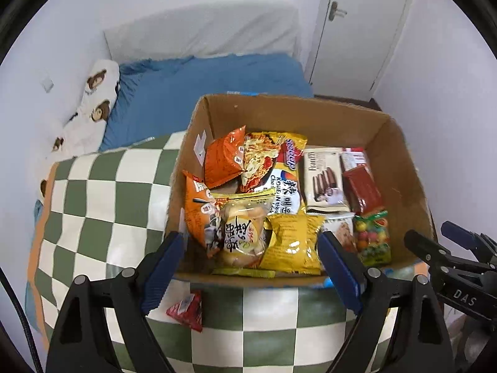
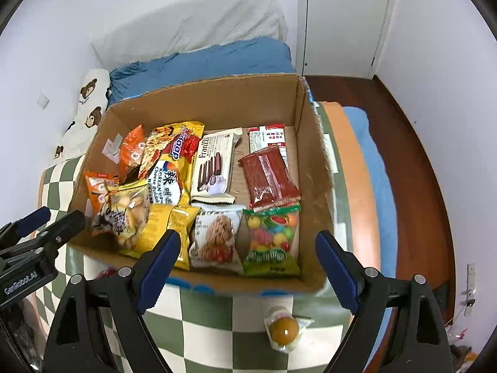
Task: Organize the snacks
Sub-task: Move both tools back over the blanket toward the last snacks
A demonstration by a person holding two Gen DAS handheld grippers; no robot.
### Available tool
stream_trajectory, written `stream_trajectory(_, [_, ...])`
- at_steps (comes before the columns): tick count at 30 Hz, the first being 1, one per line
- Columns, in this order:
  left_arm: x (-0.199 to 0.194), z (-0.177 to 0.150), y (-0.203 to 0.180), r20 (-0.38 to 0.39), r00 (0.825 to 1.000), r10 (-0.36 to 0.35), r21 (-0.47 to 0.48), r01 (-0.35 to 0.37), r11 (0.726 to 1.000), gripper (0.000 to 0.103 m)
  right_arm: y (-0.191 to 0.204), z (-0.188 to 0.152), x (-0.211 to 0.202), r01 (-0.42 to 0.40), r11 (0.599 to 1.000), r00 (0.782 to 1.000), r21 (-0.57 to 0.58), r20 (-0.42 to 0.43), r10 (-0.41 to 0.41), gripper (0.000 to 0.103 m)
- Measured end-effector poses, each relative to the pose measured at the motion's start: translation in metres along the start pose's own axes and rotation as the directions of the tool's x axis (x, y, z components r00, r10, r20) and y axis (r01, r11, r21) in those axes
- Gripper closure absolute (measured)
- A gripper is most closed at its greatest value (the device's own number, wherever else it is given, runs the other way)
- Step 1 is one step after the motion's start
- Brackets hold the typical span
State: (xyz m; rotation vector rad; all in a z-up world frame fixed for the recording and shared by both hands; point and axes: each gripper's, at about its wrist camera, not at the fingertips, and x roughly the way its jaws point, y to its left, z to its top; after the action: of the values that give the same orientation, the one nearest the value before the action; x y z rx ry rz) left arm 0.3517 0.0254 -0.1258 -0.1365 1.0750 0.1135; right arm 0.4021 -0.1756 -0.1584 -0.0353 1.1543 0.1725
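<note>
A cardboard box [image 1: 310, 115] [image 2: 211, 102] sits on a green-and-white checkered blanket and holds several snack packs. Among them are a yellow chip bag [image 1: 293, 244], a candy-ball bag [image 2: 271, 239], a red packet [image 2: 268, 177] and a Franzzi wafer pack [image 2: 214, 161]. My left gripper [image 1: 251, 267] is open and empty over the box's near edge. A small red packet [image 1: 186, 309] lies on the blanket below it. My right gripper [image 2: 248, 267] is open and empty. A wrapped brown ball snack [image 2: 284, 329] lies on the blanket in front of it.
The checkered blanket [image 1: 102, 205] covers a bed with a blue sheet [image 1: 202, 93] and a bear-print pillow [image 1: 93, 102]. A white door [image 2: 341, 15] stands behind. Dark wood floor [image 2: 413, 143] runs along the bed's right side.
</note>
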Motion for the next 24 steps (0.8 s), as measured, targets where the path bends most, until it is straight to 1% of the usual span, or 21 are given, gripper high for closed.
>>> stream_trajectory(1, [-0.005, -0.003, -0.001, 0.011, 1.0, 0.001, 0.005, -0.001, 1.0, 0.015, 0.0, -0.004, -0.006, 0.0, 1.0, 1.0, -0.001, 0.009, 0.0, 0.012])
stream_trajectory(3, [-0.02, -0.011, -0.004, 0.038, 0.999, 0.002, 0.013, -0.002, 1.0, 0.015, 0.001, -0.012, -0.02, 0.005, 1.0, 0.999, 0.003, 0.038, -0.005, 0.007])
stream_trajectory(5, [-0.031, -0.018, -0.007, 0.056, 0.998, 0.004, 0.02, -0.005, 1.0, 0.015, 0.003, -0.02, -0.035, 0.021, 1.0, 0.997, -0.003, 0.074, -0.021, 0.007])
stream_trajectory(8, [-0.047, -0.026, -0.009, 0.075, 0.997, 0.003, 0.026, -0.005, 1.0, 0.015, 0.005, -0.03, -0.055, 0.021, 1.0, 0.993, 0.002, 0.112, -0.021, 0.007])
stream_trajectory(15, [-0.081, -0.036, -0.008, 0.142, 0.99, -0.002, 0.037, -0.003, 0.999, 0.015, 0.009, -0.048, -0.108, 0.031, 0.999, 0.979, -0.007, 0.2, -0.029, 0.007])
stream_trajectory(20, [-0.104, -0.038, -0.008, 0.18, 0.984, -0.017, 0.04, 0.01, 0.999, 0.015, 0.012, -0.058, -0.138, 0.027, 1.0, 0.97, -0.008, 0.242, -0.024, 0.007])
stream_trajectory(24, [-0.118, -0.04, -0.008, 0.215, 0.976, -0.031, 0.057, 0.019, 0.998, 0.015, 0.013, -0.066, -0.155, 0.02, 1.0, 0.964, -0.003, 0.266, -0.019, 0.007])
